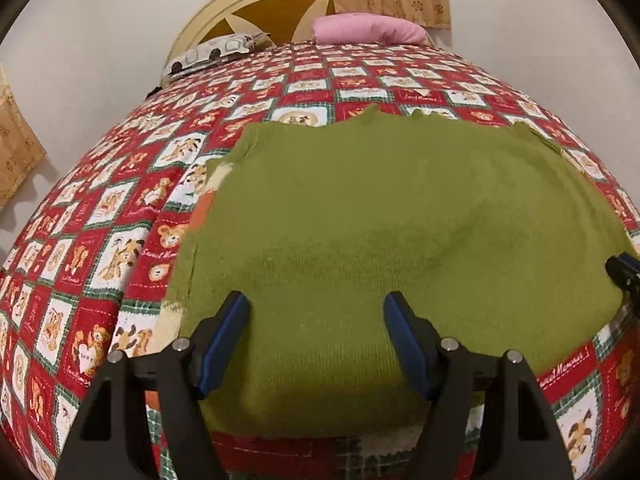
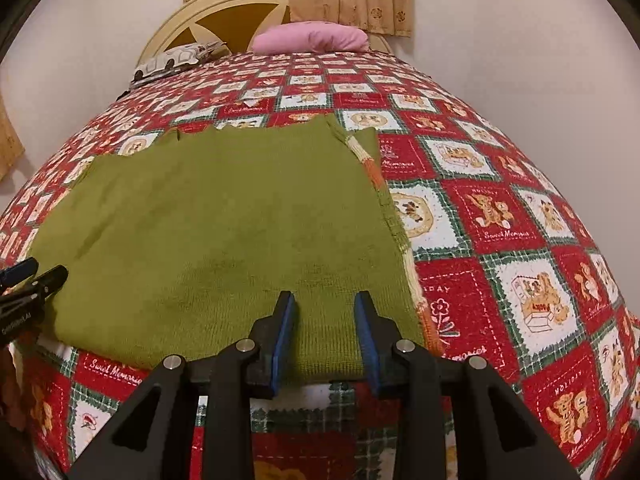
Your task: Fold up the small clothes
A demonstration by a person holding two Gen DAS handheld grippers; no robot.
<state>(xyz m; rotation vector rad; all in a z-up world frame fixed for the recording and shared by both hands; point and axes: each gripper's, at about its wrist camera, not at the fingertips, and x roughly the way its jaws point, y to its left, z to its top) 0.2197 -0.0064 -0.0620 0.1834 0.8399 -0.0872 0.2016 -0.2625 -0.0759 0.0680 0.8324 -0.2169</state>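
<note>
Just ahead of both claws, green knit garment (image 1: pixel 380 220) flat on the patterned bedspread (image 1: pixel 100 240).

Left gripper (image 1: pixel 316 304) hangs wide open, empty, over the near hem's left part; right gripper (image 2: pixel 325 304) stands part open, nothing pinched, by the hem's right corner (striped edge just beyond). Garment's long axis runs across both, each about equally near.

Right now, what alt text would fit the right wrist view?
A green knit garment lies flat on a red teddy-bear bedspread, with the right gripper open above its near hem. The left gripper shows at the left edge; a pink pillow lies by the headboard.
</note>
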